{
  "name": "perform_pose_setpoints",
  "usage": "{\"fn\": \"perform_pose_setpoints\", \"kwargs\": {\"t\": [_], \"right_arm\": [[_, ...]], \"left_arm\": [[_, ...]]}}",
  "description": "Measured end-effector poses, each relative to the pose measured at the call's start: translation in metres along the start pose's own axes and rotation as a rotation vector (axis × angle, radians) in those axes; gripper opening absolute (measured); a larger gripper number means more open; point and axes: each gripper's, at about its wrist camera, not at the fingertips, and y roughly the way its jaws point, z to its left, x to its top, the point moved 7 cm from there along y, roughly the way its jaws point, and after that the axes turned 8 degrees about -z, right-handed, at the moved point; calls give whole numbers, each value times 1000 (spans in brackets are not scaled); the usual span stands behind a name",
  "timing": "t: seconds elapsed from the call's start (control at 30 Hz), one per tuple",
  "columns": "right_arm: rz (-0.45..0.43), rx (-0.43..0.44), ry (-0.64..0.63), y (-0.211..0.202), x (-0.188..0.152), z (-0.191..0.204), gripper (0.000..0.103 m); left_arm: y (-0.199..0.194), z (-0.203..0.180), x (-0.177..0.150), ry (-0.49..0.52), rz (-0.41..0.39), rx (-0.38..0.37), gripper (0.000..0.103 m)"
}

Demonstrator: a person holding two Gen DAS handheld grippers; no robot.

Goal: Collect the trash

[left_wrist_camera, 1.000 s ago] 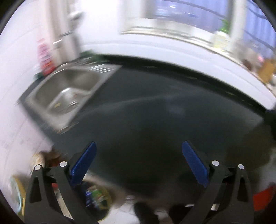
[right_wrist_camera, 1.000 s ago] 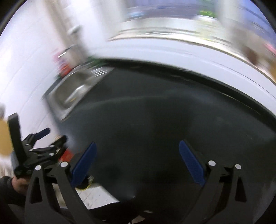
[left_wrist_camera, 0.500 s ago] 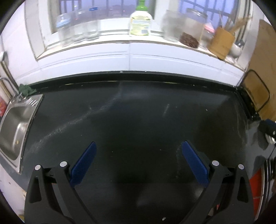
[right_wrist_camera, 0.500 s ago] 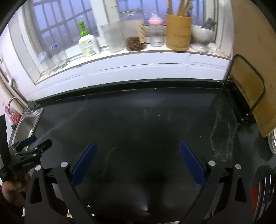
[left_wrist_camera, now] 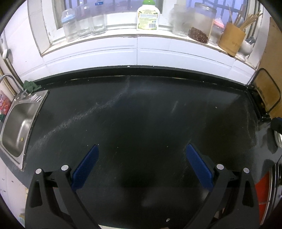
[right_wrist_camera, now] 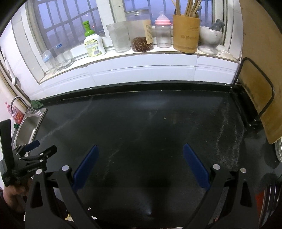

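My left gripper (left_wrist_camera: 141, 149) is open and empty above the black countertop (left_wrist_camera: 141, 109). My right gripper (right_wrist_camera: 140, 149) is also open and empty over the same countertop (right_wrist_camera: 141, 123). The left gripper also shows at the left edge of the right wrist view (right_wrist_camera: 37, 148), held beside the right one. Only tiny crumbs lie on the counter, one small speck (right_wrist_camera: 165, 118) near the middle. No larger piece of trash is in view.
A steel sink (left_wrist_camera: 17, 123) is set in the counter's left end. The windowsill holds a soap bottle (left_wrist_camera: 148, 15), jars (right_wrist_camera: 141, 31), a bamboo utensil holder (right_wrist_camera: 186, 33) and a mortar (right_wrist_camera: 210, 39). A wooden board in a wire rack (right_wrist_camera: 255, 98) stands at right.
Both grippers have swung right from the sink and floor area to face the counter and window squarely. Both stay open and empty.
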Motion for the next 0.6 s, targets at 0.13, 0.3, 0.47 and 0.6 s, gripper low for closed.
{"fn": "perform_pose_setpoints", "kwargs": {"t": [0.13,0.3,0.47,0.6], "right_arm": [[-2,0,-12,1,1,3,93],[2,6,-11,2,1,5,93],[15,2,-15,3,-1,6,93],[14,7,-14,2,-1,6,93]], "left_arm": [[-1,2,0,3,-1,8,96],[-4,6,3,-2,-11,12,96],[-4,5,5,2,-17,10,96],[-7,5,8,-7,-32,10,96]]}}
